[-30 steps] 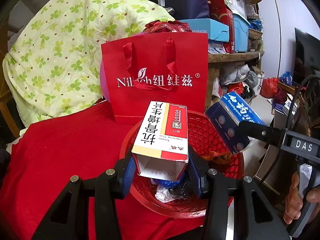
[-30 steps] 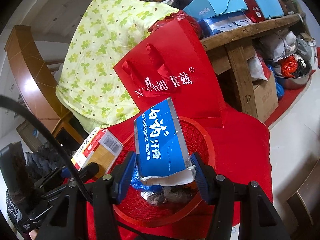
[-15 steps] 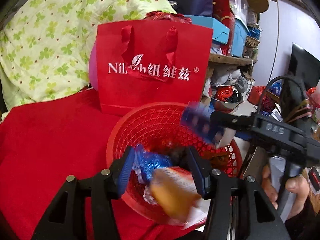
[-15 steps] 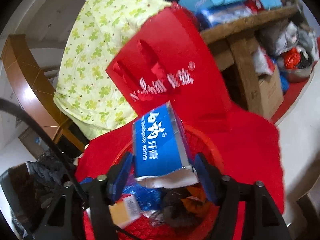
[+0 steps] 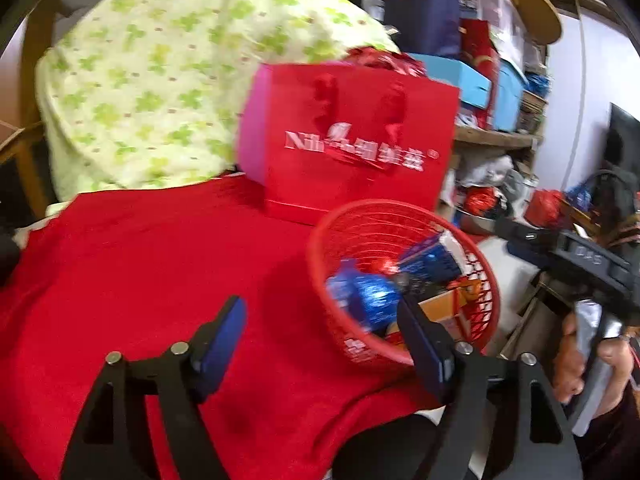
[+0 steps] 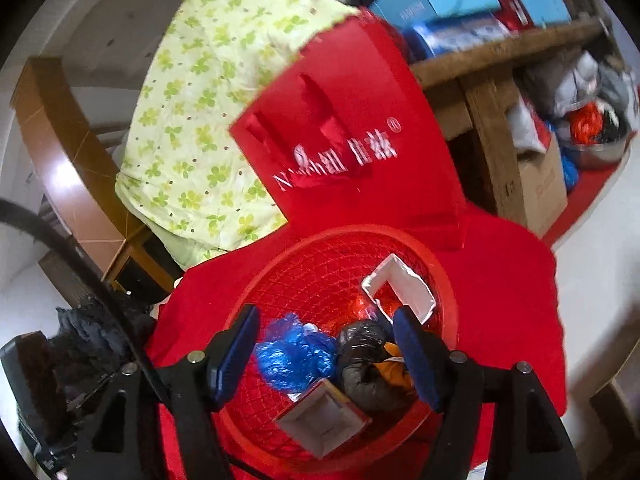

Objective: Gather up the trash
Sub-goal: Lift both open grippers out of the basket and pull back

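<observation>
A red mesh basket (image 5: 352, 236) (image 6: 320, 256) stands on the red cloth and holds trash: a blue wrapper (image 6: 296, 354), a black crumpled bag (image 6: 366, 364), the red-and-white medicine box (image 6: 320, 420) and the blue toothpaste box (image 6: 400, 290) (image 5: 430, 260). My left gripper (image 5: 320, 340) is open and empty, to the left of the basket above the cloth. My right gripper (image 6: 326, 354) is open and empty, right above the basket.
A red paper gift bag (image 5: 352, 148) (image 6: 352, 152) stands just behind the basket. A green-flowered quilt (image 5: 168, 80) lies behind on the left. A wooden shelf (image 6: 500, 56) with boxes is at the right. The red cloth (image 5: 140, 272) spreads to the left.
Both grippers opened and dropped their boxes into the basket. The left gripper then swung left, away from the basket; the right one stays above it.
</observation>
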The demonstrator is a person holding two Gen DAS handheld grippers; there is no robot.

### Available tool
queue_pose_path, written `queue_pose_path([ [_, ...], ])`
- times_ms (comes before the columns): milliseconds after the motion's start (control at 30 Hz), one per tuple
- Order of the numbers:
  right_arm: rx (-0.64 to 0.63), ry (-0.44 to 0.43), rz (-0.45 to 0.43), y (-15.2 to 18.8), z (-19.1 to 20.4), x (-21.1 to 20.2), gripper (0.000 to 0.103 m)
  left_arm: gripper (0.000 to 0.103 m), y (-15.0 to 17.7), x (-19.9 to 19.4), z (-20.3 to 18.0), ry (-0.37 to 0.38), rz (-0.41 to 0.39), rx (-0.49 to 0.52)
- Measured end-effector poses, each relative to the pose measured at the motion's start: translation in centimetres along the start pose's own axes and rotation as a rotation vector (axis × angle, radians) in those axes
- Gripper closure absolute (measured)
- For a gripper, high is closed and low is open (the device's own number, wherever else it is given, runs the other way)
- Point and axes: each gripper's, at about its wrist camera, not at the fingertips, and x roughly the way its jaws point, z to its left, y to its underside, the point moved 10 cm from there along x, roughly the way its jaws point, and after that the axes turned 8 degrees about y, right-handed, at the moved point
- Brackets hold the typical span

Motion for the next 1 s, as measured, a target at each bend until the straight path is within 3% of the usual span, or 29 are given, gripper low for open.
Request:
queue_pose_path([
  [133, -0.095, 0.007, -0.074, -0.3, 3.3, -3.4, 0.030, 0.018, 0.2, -4.5, 2.5, -0.100, -0.051, -0.001],
  [467, -0.292, -0.071, -0.271, 2.2, 16.3, -10.7, 0.007, 0.003, 2.1, -18.1, 10.0, -0.476, -0.215, -0.074],
  [633, -0.323, -0.045, -0.329, 4.0, 18.8, -12.5, 0.004, 0.003, 2.2, -20.3, 11.4, -0.487, -0.236, -0.143],
  [800, -0.365, -0.004, -0.334, 5.5, 18.8, -13.6, 0.002, 0.003, 1.2, -20.7, 11.0, -0.506, -0.259, -0.120],
  [1000, -0.333, 0.017, -0.229, 6.5, 16.2, -14.0, 0.002, 0.003, 1.1, -20.5, 10.1, -0.540, -0.225, -0.092],
])
